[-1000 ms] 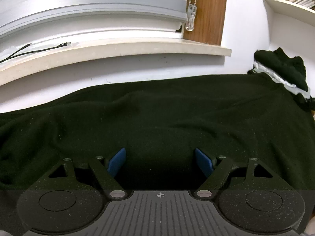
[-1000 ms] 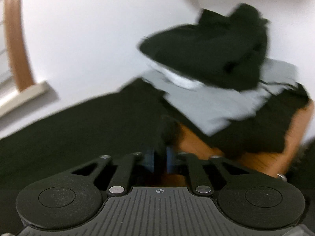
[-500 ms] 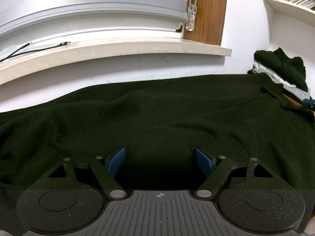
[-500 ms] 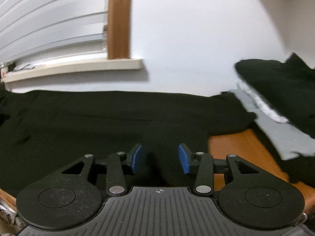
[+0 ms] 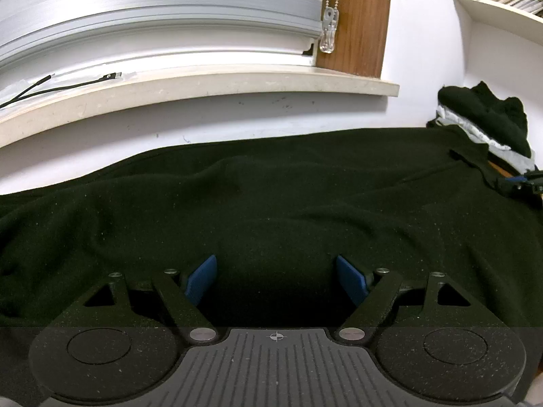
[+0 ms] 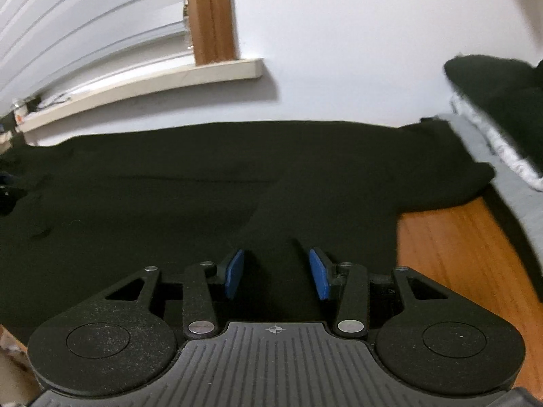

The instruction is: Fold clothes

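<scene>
A large dark green, nearly black garment [image 5: 271, 196] lies spread over the wooden table [image 6: 451, 247], reaching back to the white wall. My left gripper [image 5: 276, 279] hovers low over its near part, jaws wide apart, with nothing between the blue pads [image 5: 203, 276]. In the right wrist view the same garment [image 6: 203, 186] fills the middle, and a raised ridge of cloth runs toward my right gripper [image 6: 276, 273]. That gripper is open, its blue pads [image 6: 319, 273] either side of the ridge without clamping it. The right gripper [image 5: 524, 183] also shows small at the garment's far right end.
A stack of folded clothes [image 5: 485, 125], black on grey, sits at the right end of the table [image 6: 502, 115]. A pale window sill [image 5: 203, 88] with a black cable [image 5: 68, 84] runs along the wall under closed blinds. A bookshelf [image 5: 502, 3] hangs at upper right.
My right gripper went from shut on cloth near the folded stack to open, and swung left to face along the spread garment. The left gripper stayed still and open.
</scene>
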A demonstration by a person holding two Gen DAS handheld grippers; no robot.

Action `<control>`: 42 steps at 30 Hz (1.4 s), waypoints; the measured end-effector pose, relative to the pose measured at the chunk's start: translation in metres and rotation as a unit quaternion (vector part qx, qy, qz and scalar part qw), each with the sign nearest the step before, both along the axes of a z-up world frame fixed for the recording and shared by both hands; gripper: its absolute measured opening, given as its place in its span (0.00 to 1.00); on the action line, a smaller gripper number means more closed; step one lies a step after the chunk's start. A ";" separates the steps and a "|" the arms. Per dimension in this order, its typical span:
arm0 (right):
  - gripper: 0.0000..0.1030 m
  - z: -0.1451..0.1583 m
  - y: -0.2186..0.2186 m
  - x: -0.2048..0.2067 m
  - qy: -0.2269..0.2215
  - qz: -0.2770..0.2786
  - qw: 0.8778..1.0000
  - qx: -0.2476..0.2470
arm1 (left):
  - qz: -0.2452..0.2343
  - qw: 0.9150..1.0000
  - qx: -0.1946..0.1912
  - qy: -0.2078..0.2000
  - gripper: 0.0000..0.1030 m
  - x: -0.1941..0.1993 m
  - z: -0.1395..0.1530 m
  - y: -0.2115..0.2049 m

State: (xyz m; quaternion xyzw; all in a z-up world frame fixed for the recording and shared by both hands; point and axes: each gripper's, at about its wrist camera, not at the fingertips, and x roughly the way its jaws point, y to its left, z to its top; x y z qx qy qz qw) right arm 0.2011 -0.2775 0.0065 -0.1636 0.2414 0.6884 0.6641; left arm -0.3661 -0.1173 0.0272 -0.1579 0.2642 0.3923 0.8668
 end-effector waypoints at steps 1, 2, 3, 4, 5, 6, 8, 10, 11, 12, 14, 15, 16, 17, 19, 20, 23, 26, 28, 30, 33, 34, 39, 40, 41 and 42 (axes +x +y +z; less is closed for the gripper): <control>0.20 0.001 -0.002 0.001 0.002 -0.001 1.000 0.005 | 0.000 1.000 0.000 0.000 0.78 0.000 0.000 0.000; 0.04 0.002 -0.005 0.003 0.004 -0.002 1.000 0.011 | 0.000 1.000 0.000 -0.001 0.78 -0.001 0.000 0.000; 0.04 0.003 -0.007 0.004 0.006 -0.003 1.000 0.016 | -0.001 1.000 0.001 -0.003 0.78 -0.001 0.000 0.000; 0.04 0.009 -0.014 0.008 -0.001 -0.024 0.999 0.038 | -0.002 1.000 0.003 -0.004 0.78 -0.002 0.001 -0.001; 0.04 0.016 -0.023 0.015 -0.008 -0.055 0.997 0.060 | -0.002 1.000 0.004 -0.006 0.78 -0.002 0.001 -0.001; 0.04 0.024 -0.033 0.022 -0.015 -0.085 0.993 0.082 | -0.002 1.000 0.010 -0.007 0.78 -0.003 0.002 -0.002; 0.03 0.038 -0.055 0.040 -0.027 -0.156 0.980 0.119 | -0.002 1.000 0.026 -0.004 0.78 -0.002 0.003 -0.008; 0.03 0.052 -0.081 0.063 -0.037 -0.236 0.960 0.149 | -0.007 0.999 0.030 -0.009 0.78 -0.001 0.005 -0.014; 0.03 0.054 -0.092 0.075 -0.042 -0.262 0.952 0.150 | -0.010 1.000 0.028 -0.011 0.78 0.000 0.006 -0.016; 0.03 0.051 -0.102 0.089 -0.036 -0.280 0.948 0.145 | -0.012 1.000 0.025 -0.012 0.78 0.001 0.006 -0.017; 0.03 0.037 -0.112 0.105 -0.034 -0.307 0.944 0.116 | -0.016 1.000 0.020 -0.014 0.79 0.004 0.007 -0.020; 0.03 0.030 -0.115 0.109 -0.039 -0.320 0.941 0.100 | -0.018 1.000 0.017 -0.015 0.80 0.005 0.008 -0.021; 0.04 0.021 -0.114 0.111 -0.050 -0.332 0.939 0.079 | -0.020 1.000 0.014 -0.016 0.81 0.006 0.008 -0.022; 0.05 0.018 -0.114 0.109 -0.053 -0.336 0.938 0.073 | -0.022 1.000 0.011 -0.017 0.82 0.008 0.009 -0.024; 0.14 0.011 -0.114 0.105 -0.058 -0.344 0.935 0.062 | -0.026 0.999 0.006 -0.020 0.83 0.010 0.010 -0.026; 0.20 0.008 -0.114 0.102 -0.061 -0.348 0.934 0.056 | -0.028 0.999 0.003 -0.021 0.83 0.011 0.010 -0.028; 0.35 0.010 -0.109 0.081 -0.099 -0.331 0.936 0.065 | -0.028 0.999 0.001 -0.023 0.83 0.011 0.012 -0.031; 0.43 0.017 -0.083 0.051 -0.111 -0.266 0.954 0.082 | -0.026 0.999 0.005 -0.026 0.89 0.003 0.013 -0.036; 0.44 0.023 -0.062 0.029 -0.113 -0.217 0.965 0.092 | -0.019 0.999 0.005 -0.027 0.92 -0.004 0.013 -0.036; 0.46 0.025 -0.035 0.006 -0.110 -0.166 0.976 0.088 | -0.006 1.000 0.003 -0.027 0.93 -0.015 0.012 -0.035; 0.52 0.025 0.006 -0.046 -0.109 -0.080 0.987 0.091 | 0.016 0.999 0.002 -0.031 0.96 -0.035 0.014 -0.034; 0.53 0.025 0.018 -0.064 -0.108 -0.049 0.989 0.091 | 0.024 0.999 0.004 -0.034 0.98 -0.042 0.016 -0.034; 0.56 0.027 0.059 -0.147 -0.096 0.078 0.989 0.084 | 0.066 0.997 0.024 -0.034 0.99 -0.083 0.029 -0.031; 0.56 0.028 0.065 -0.161 -0.089 0.099 0.988 0.080 | 0.078 0.996 0.027 -0.032 0.99 -0.092 0.031 -0.030; 0.56 0.029 0.070 -0.173 -0.084 0.116 0.987 0.077 | 0.090 0.995 0.029 -0.030 0.99 -0.101 0.033 -0.029; 0.56 0.031 0.076 -0.186 -0.081 0.133 0.985 0.075 | 0.099 0.994 0.030 -0.028 0.99 -0.111 0.035 -0.028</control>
